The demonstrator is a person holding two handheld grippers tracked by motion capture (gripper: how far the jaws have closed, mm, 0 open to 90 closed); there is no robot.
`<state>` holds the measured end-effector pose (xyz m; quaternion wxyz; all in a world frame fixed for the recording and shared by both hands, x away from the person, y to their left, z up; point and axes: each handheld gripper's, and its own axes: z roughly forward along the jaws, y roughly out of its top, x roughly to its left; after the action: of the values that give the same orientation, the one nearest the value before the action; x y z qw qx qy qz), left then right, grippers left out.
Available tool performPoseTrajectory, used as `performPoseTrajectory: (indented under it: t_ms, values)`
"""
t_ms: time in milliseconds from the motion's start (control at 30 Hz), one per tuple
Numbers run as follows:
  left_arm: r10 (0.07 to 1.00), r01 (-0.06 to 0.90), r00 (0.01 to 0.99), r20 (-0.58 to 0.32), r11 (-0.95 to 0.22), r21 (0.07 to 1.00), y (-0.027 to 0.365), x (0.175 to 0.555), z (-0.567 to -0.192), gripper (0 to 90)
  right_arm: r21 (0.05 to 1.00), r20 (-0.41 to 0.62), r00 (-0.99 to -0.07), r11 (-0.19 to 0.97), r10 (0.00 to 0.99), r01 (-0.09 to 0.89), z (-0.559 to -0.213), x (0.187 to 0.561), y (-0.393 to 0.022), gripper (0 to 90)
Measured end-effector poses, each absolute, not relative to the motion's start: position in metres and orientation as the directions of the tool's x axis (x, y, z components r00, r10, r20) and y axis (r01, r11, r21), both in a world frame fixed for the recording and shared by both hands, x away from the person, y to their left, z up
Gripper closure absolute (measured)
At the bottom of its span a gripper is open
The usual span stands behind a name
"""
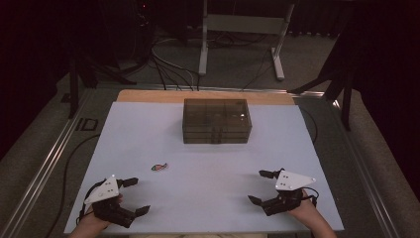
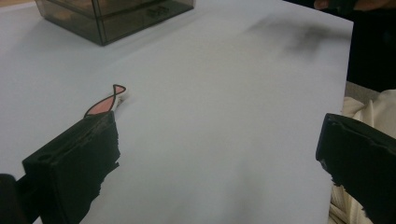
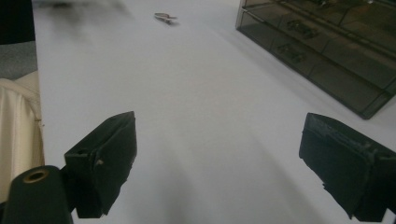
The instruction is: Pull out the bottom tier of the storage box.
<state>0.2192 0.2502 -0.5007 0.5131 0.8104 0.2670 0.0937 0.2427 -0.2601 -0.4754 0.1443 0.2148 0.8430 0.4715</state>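
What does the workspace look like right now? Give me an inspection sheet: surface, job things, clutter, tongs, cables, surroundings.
Surface: white table top, flat, with a bare wooden strip along the far edge.
Job's things: small fish-shaped piece lying flat, ahead of the left tongs; smoky transparent compartment box at far centre, lid closed.
Clutter: nothing seen.
Grippers: left tongs open, holding nothing, near the front-left corner; right tongs open, holding nothing, near the front-right.
Cables: one cable trailing off the left edge; floor cables beyond the table.
Surroundings: dark room, white metal frame legs behind, carpeted floor.
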Motion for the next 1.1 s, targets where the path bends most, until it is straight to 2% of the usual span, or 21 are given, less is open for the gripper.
performPoseTrajectory:
  t_ms: [267, 767, 1100]
  values:
    - [0.526, 0.335, 0.841, -0.125, -0.325, 0.885, 0.25, 0.219, -0.5, 0.0, 0.875, -0.053, -0.862, 0.44, 0.505, 0.204, -0.463, 0.248, -0.258, 11.6]
    - [0.521, 0.324, 0.845, -0.122, -0.316, 0.892, 0.25, 0.219, -0.499, 0.0, 0.872, -0.13, -0.864, 0.471, 0.486, 0.133, -0.438, 0.263, -0.244, 13.7]
    - [0.523, 0.326, 0.843, -0.122, -0.318, 0.89, 0.25, 0.22, -0.499, 0.0, 0.859, -0.156, -0.875, 0.5, 0.457, 0.108, -0.431, 0.277, -0.235, 11.0]
